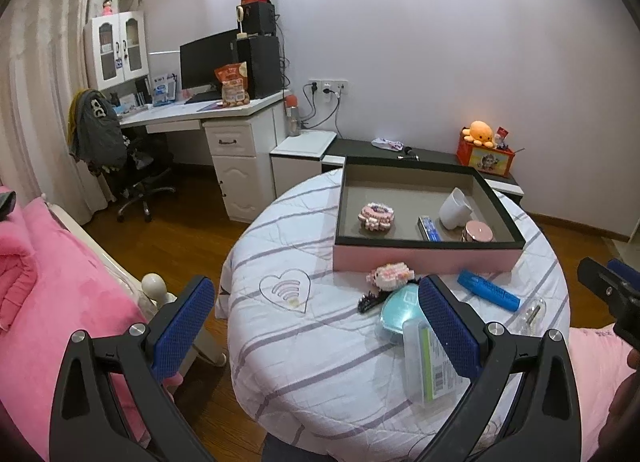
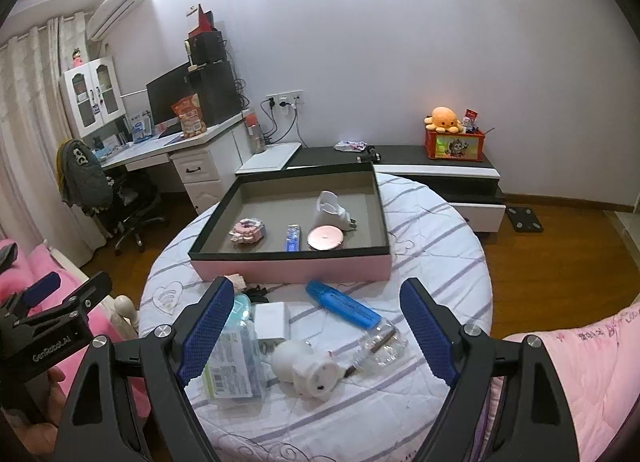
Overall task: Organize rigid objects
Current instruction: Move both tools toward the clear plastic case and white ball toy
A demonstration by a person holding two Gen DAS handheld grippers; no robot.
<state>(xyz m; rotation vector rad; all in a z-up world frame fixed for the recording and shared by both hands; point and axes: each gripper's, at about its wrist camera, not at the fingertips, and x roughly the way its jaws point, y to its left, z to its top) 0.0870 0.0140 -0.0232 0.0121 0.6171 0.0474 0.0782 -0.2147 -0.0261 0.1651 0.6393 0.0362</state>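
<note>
A pink box with a black rim (image 1: 424,256) (image 2: 288,266) stands on the round striped table (image 1: 312,342) (image 2: 432,262). Inside lie a pink block toy (image 2: 248,231), a blue tube (image 2: 293,238), a pink round tin (image 2: 326,238) and a white plug (image 2: 332,210). In front of the box lie a blue marker (image 2: 343,304), a white charger (image 2: 272,322), a white adapter (image 2: 308,366), a clear plastic pack (image 2: 232,358) and a clear bag (image 2: 380,340). My left gripper (image 1: 316,326) is open and empty. My right gripper (image 2: 316,326) is open and empty above the loose items.
A pink block toy (image 1: 392,274), a black hair clip (image 1: 370,300) and a teal disc (image 1: 400,312) lie near the box front. A pink bed (image 1: 48,282) is at the left. A desk with chair (image 1: 132,166) and a low dark cabinet (image 2: 420,166) stand behind.
</note>
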